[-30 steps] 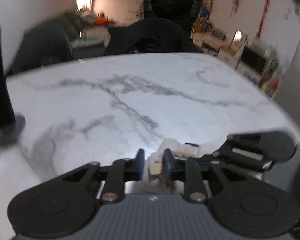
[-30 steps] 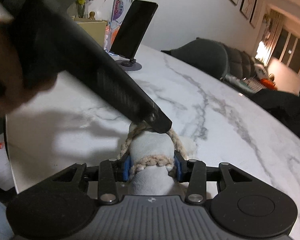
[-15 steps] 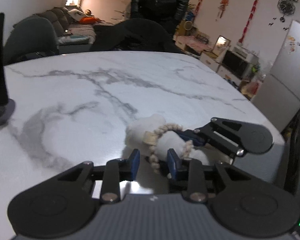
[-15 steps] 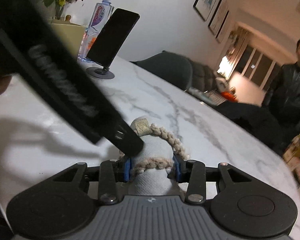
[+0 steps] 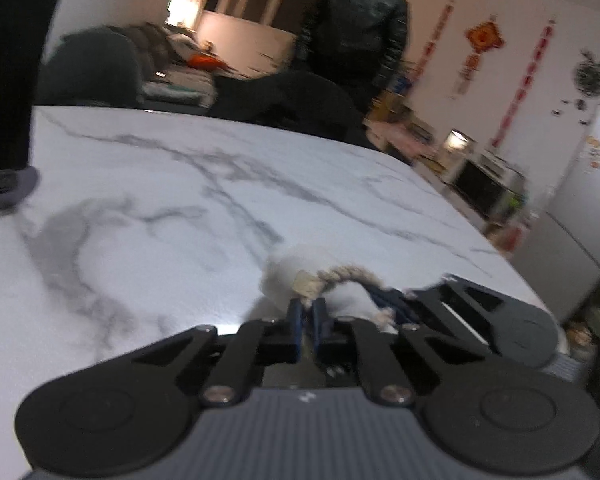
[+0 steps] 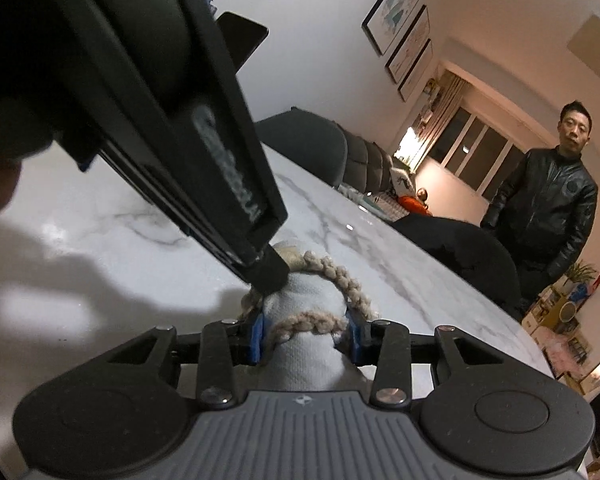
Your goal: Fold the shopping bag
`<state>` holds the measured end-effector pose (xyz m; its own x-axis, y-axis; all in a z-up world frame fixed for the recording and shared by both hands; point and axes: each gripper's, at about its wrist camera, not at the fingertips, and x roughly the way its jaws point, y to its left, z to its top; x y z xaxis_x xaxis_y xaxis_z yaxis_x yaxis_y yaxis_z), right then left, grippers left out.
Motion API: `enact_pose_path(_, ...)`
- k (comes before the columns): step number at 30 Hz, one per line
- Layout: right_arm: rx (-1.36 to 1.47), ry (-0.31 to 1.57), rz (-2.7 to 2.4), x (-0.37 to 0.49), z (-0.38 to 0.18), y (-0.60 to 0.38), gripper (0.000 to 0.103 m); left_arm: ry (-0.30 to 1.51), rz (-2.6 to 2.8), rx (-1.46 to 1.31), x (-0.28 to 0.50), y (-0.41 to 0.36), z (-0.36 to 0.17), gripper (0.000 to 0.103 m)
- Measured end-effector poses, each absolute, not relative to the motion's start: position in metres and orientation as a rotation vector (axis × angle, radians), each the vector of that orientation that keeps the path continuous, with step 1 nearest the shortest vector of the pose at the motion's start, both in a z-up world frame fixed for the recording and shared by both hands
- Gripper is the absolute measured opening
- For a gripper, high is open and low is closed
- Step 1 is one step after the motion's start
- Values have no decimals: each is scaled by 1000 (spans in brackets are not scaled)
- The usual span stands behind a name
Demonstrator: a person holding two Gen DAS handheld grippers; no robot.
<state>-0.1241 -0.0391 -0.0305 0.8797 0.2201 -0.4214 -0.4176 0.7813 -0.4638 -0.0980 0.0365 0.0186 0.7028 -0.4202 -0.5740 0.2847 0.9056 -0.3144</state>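
Shopping bag is bunched into a tight white cloth roll, lying on the marble table near its close edge, braided rope handle looped over the roll.

Right tool is clamped across the roll, blue pads pressing both sides with one rope strand caught between them. Left tool has its pads nearly together, pinching what looks like the rope at the roll's end — view is blurred, so exact contents are hard to confirm.

Handling, judged: light, soft woven fabric, compresses easily, springs open if released. Not fragile, not slippery — the rope gives good grip. Best hold is across the roll's middle to keep it bundled, with the rope end taken separately for wrapping or tucking.
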Motion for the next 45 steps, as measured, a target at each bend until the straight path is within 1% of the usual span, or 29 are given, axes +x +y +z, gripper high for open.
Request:
enact_pose_path(4,-588,382,353,-121,-28,-38,38,689,-347,-151,-93,31,15,4)
enact_pose_path(11,-486,470,463,-104,-11,-58,36,662,-259,-58,-78,20,13,4)
enact_pose_path(12,-475,478,479,-101,-9,-62,36,668,-256,-69,-75,22,12,4)
enact_pose_path(13,-452,488,522,-100,-7,-67,36,673,-216,-54,-71,23,11,0)
enact_pose_path(14,-416,502,596,-102,-4,-72,36,662,-98,17,-63,24,7,0)
enact_pose_path(15,-393,510,636,-104,-2,-77,35,662,-63,22,-54,31,1,0)
enact_pose_path(18,-356,503,615,-105,-2,-85,35,715,-140,-205,-42,66,8,0)
enact_pose_path(20,-326,501,605,-103,-2,-89,35,692,-203,-225,-49,72,19,0)
enact_pose_path(22,-316,499,597,-102,-2,-91,35,694,-284,-240,-57,75,29,2)
enact_pose_path(23,-315,496,594,-104,-2,-90,35,707,-336,-251,-60,76,32,5)
enact_pose_path(25,-309,490,593,-110,-2,-89,36,728,-412,-249,-66,73,37,15)
enact_pose_path(27,-296,486,587,-113,-3,-90,36,744,-475,-235,-74,67,41,31)
enact_pose_path(29,-282,485,574,-112,-4,-90,36,763,-538,-244,-81,63,45,36)
enact_pose_path(30,-276,484,570,-108,-5,-90,36,775,-564,-247,-84,61,44,37)
enact_pose_path(35,-288,476,563,-99,-10,-89,37,825,-643,-172,-86,42,41,37)
enact_pose_path(37,-299,471,560,-98,-11,-88,37,829,-647,-168,-86,38,41,35)
enact_pose_path(38,-295,474,560,-97,-11,-88,37,830,-655,-174,-86,37,41,23)
enact_pose_path(39,-295,477,559,-95,-11,-87,37,823,-657,-167,-88,35,41,18)
enact_pose_path(45,-313,512,545,-90,-9,-83,38,813,-646,-172,-91,31,41,16)
